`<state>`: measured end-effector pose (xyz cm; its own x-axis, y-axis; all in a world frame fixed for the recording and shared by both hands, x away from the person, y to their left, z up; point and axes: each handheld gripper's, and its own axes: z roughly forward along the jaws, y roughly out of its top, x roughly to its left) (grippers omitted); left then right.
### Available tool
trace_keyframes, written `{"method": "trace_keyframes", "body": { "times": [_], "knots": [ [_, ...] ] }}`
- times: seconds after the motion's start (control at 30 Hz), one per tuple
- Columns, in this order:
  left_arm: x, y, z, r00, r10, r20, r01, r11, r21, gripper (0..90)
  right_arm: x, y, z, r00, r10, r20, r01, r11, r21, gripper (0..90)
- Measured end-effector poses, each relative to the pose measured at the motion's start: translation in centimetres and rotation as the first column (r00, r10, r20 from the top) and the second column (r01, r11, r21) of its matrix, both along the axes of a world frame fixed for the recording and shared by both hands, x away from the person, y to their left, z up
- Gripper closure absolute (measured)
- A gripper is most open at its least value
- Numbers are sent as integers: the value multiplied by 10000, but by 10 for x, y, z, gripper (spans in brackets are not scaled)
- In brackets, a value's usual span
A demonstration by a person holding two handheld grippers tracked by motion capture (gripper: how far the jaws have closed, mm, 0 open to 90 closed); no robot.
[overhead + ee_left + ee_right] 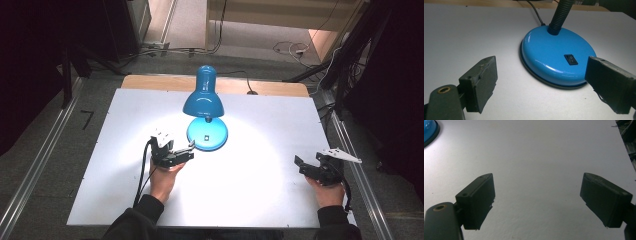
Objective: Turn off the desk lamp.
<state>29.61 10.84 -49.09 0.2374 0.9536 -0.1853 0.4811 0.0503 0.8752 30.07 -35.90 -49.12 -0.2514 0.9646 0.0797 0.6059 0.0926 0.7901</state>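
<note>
Lamp [205, 102], blue, lit, stands mid-bench on white bench [250, 190]; round base [556, 57] carries 1 black rocker switch [571, 59], black ribbed neck rising behind. Left hand-held gripper [187, 150] just beside base, jaws wide apart, empty; contact with base perhaps none, hard to tell. Right hand-held gripper [306, 165] well apart at bench's right edge, jaws spread, empty.

The lamp [205, 107] stood on the board [250, 175], toward its far edge, its base [556, 58] carrying a switch [570, 59] on top. The left gripper [176, 155] sat just beside the base, on its near left. The right gripper [312, 167] lay well apart, to the lamp's near right, by the board's right edge.
</note>
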Motion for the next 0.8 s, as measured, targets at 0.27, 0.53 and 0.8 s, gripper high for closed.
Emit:
{"method": "trace_keyframes", "body": {
  "times": [0.27, 0.53, 0.8],
  "knots": [
    [4, -10, -5, 9999, -101, 117, 98, 9997, 245, 174, 0, 0, 0, 10000, 20, 8, -20, 10000, -3, 113],
    [8, -15, -7, 9994, -247, 261, 242, 9995, 195, 332, 0, 1, 0, 10000, 48, -22, -48, 10000, -19, 114],
    [13, -25, -6, 9985, -405, 379, 386, 9980, 508, 542, 1, 2, 0, 10000, 72, -18, -72, 10000, -4, 115]
  ]
}}
